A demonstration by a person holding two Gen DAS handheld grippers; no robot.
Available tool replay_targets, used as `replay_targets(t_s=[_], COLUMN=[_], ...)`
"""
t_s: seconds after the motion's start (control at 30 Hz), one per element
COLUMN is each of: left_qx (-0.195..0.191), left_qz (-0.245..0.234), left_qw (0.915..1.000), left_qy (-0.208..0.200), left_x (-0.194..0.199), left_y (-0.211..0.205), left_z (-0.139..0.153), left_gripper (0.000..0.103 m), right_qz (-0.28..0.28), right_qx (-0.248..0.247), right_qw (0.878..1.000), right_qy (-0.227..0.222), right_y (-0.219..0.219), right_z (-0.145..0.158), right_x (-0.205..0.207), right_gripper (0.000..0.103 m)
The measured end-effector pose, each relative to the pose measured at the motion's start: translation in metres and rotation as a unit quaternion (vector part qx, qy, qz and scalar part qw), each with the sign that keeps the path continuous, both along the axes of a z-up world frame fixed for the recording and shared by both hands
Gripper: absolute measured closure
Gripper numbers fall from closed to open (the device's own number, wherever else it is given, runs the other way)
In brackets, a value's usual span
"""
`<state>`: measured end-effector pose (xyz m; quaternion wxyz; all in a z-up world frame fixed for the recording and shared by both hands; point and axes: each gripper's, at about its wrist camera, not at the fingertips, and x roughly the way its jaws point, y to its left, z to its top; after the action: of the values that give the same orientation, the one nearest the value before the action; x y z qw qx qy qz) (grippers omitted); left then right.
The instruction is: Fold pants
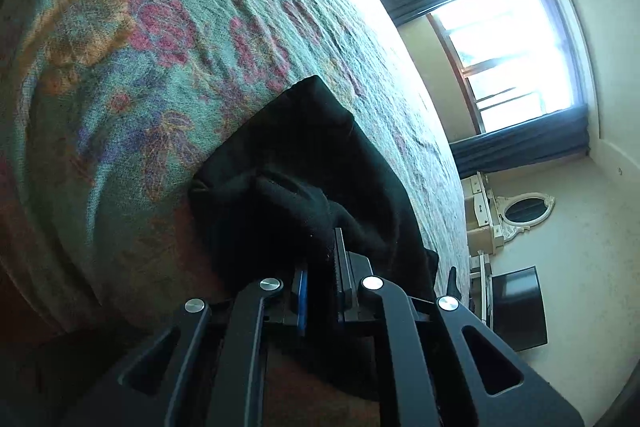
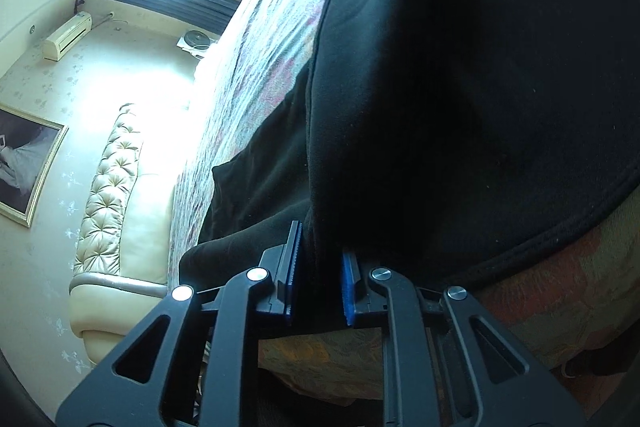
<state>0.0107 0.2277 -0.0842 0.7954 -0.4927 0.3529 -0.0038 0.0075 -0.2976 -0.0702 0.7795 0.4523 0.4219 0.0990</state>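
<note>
On one floral bedspread (image 1: 168, 39), two grippers pinch one pair of black pants (image 2: 400, 107).

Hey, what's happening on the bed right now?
A person is folding black fleece pants on a bed covered with a teal floral bedspread, using a handheld claw in each hand. The left claw is shut on a bunched edge of the fabric. The right claw has dark cloth pinched between its blue pads. The pants still lie partly spread out.
</note>
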Motion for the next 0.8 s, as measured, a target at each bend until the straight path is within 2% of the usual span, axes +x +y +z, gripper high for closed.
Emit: replay_targets(t_s=[0.1,0.13,0.23,0.37,0.4,0.5,0.53,0.57,0.63,0.73,0.77,0.8], left_qx=[-0.033,-0.033,-0.006,0.01,0.017,0.041,0.053,0.067,0.105,0.16,0.168,0.168], left_qz=[0.011,0.013,0.014,0.005,-0.002,-0.012,-0.014,-0.014,-0.007,-0.007,-0.011,-0.014], left_qw=[0.9993,0.9993,0.9998,0.9987,0.9982,0.9978,0.9975,0.9968,0.994,0.987,0.9855,0.985], left_qy=[0.011,0.012,0.015,0.049,0.057,0.051,0.046,0.041,0.029,-0.007,-0.02,-0.034], left_x=[-0.003,-0.004,-0.007,-0.005,-0.004,-0.01,-0.014,-0.019,-0.032,-0.047,-0.048,-0.049], left_y=[0.008,0.008,0.008,0.003,0.003,-0.002,-0.004,-0.005,-0.008,-0.017,-0.021,-0.027], left_z=[-0.008,-0.006,-0.001,-0.004,-0.005,0.004,0.009,0.014,0.029,0.055,0.062,0.067], left_gripper=[0.094,0.094,0.094,0.093,0.092,0.09,0.09,0.088,0.076,0.062,0.059,0.051], right_qz=[-0.001,0.0,0.002,0.005,0.009,0.008,0.003,-0.009,-0.021,-0.028,-0.024,-0.015], right_qx=[0.002,-0.001,-0.005,-0.012,-0.012,-0.027,-0.048,-0.079,-0.141,-0.256,-0.285,-0.305], right_qw=[1.0,1.0,1.0,1.0,1.0,1.0,0.999,0.997,0.99,0.964,0.956,0.95], right_qy=[0.007,0.005,0.002,0.005,0.003,0.001,0.002,0.003,-0.018,-0.059,-0.068,-0.072], right_y=[-0.001,0.0,0.0,0.004,0.01,0.007,0.005,0.0,-0.009,-0.016,-0.016,-0.017], right_z=[-0.007,-0.006,-0.005,-0.007,-0.003,0.012,0.021,0.034,0.064,0.112,0.124,0.133], right_x=[-0.002,-0.003,-0.003,-0.003,0.001,-0.001,-0.004,-0.007,-0.006,0.02,0.039,0.062], right_gripper=[0.088,0.088,0.088,0.088,0.086,0.062,0.052,0.047,0.043,0.039,0.038,0.038])
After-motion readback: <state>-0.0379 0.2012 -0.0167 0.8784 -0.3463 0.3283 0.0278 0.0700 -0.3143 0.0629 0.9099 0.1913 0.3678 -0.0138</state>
